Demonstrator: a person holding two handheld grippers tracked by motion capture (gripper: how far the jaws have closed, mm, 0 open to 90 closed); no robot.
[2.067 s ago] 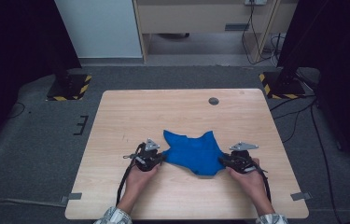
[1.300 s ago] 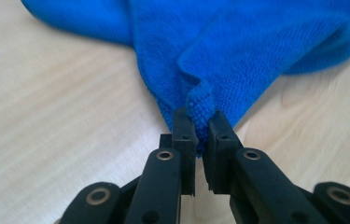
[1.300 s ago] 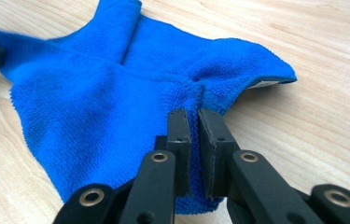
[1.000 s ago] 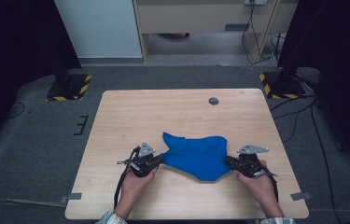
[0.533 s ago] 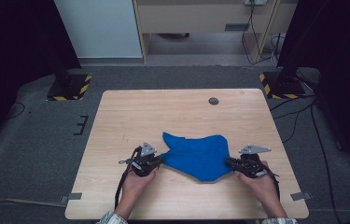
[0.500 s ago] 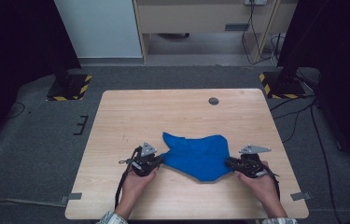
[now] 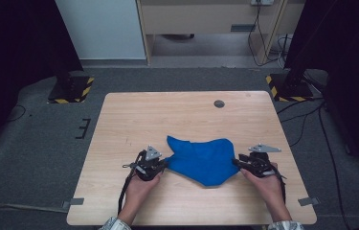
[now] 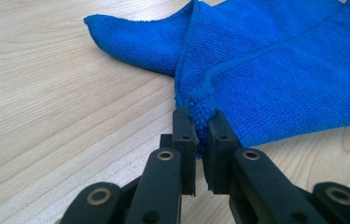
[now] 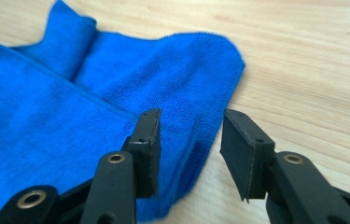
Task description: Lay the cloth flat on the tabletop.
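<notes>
A wooden table (image 7: 134,115) bore a dark round disc (image 7: 219,103); striped stand bases (image 7: 71,89) flanked it.

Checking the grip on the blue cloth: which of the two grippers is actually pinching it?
The left gripper: it clamps the blue microfibre cloth's corner. The right gripper has just been opening, cloth loose between.

The blue cloth (image 8: 275,70) runs off the left gripper view's right edge; its pinched corner is hidden between the left hand-held gripper (image 8: 201,135) jaws.
</notes>
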